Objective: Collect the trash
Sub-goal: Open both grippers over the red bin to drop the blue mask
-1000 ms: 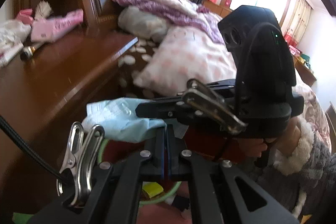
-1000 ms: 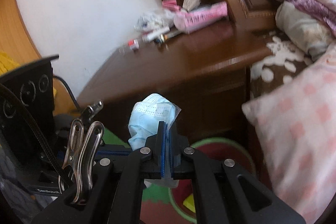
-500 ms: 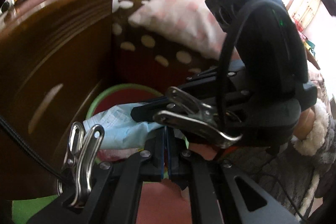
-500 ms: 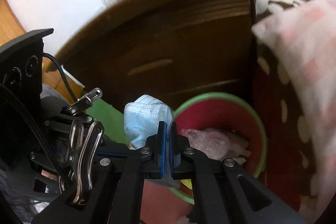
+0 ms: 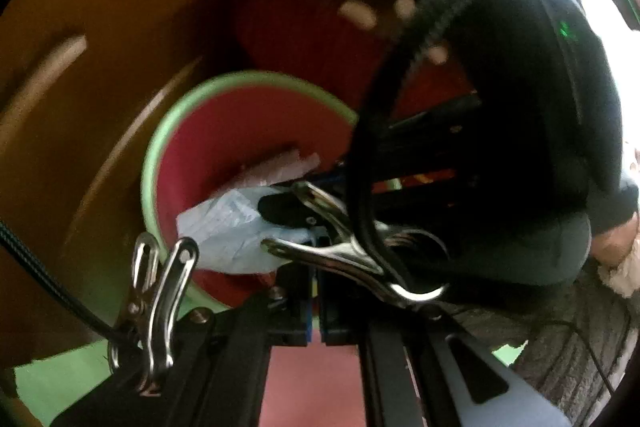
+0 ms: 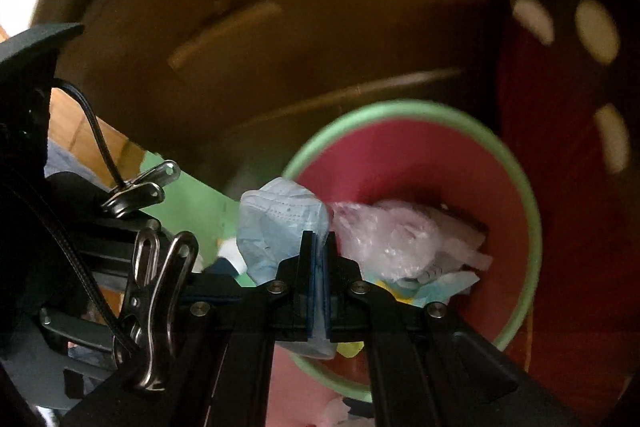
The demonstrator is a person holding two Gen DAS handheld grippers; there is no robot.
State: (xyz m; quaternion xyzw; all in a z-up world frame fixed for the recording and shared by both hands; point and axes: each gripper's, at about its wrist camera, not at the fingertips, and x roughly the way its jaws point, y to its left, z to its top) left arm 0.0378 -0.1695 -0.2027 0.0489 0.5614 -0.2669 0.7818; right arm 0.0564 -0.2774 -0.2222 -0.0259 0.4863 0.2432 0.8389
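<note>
Dim, motion-blurred; window glare upper right; fisheye-bent edges.

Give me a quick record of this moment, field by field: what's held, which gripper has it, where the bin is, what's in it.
held item: crumpled blue face mask
holder: right gripper, jaws shut on the mask
other gripper: left gripper, jaws shut, no item seen between them
bin: red trash bin with green rim, below the grippers, beside a wooden cabinet
bin contents: clear plastic wrap and other scraps
mask position: at the bin's rim, not yet released
</note>
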